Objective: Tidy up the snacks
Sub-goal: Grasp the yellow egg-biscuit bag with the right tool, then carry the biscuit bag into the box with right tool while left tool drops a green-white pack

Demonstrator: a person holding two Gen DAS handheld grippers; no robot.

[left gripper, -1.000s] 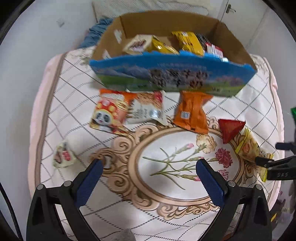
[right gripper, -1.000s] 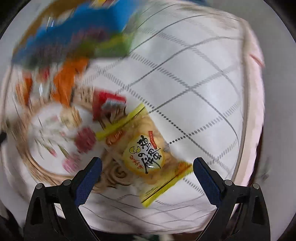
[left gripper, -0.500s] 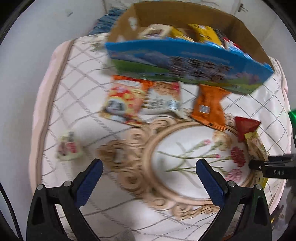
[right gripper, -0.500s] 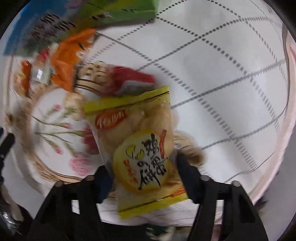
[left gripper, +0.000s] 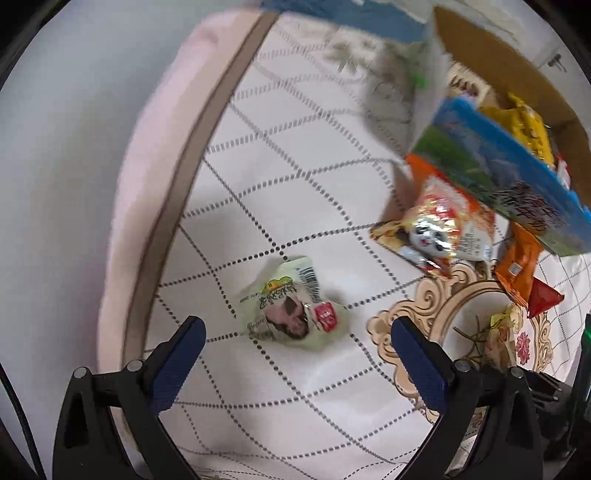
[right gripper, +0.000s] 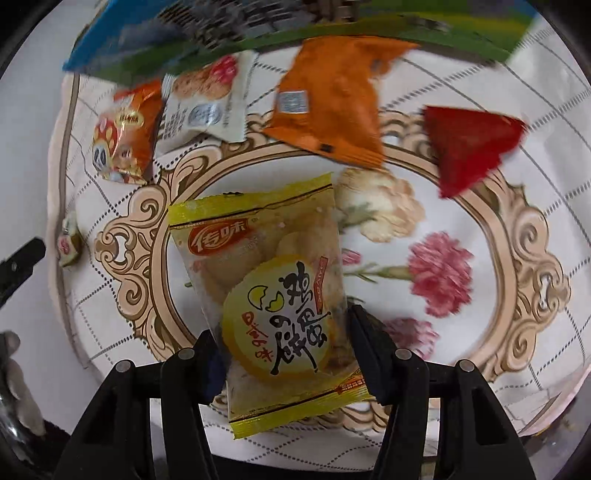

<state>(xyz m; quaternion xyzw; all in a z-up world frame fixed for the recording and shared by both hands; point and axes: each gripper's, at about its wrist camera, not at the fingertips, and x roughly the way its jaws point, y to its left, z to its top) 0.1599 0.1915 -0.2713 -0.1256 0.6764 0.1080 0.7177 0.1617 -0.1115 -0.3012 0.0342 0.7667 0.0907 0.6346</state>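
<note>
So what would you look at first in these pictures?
Probably the yellow snack packet, big in the middle of the right camera's view, pinched between the right gripper jaws. Next, the small pale packet lying alone on the flowery cloth, just ahead of the open left gripper.

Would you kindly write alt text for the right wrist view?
The right gripper clamps a yellow cracker packet above a floral cloth. Beyond lie an orange packet, a red triangular packet, a cookie packet and a panda packet, before a blue box.
</note>
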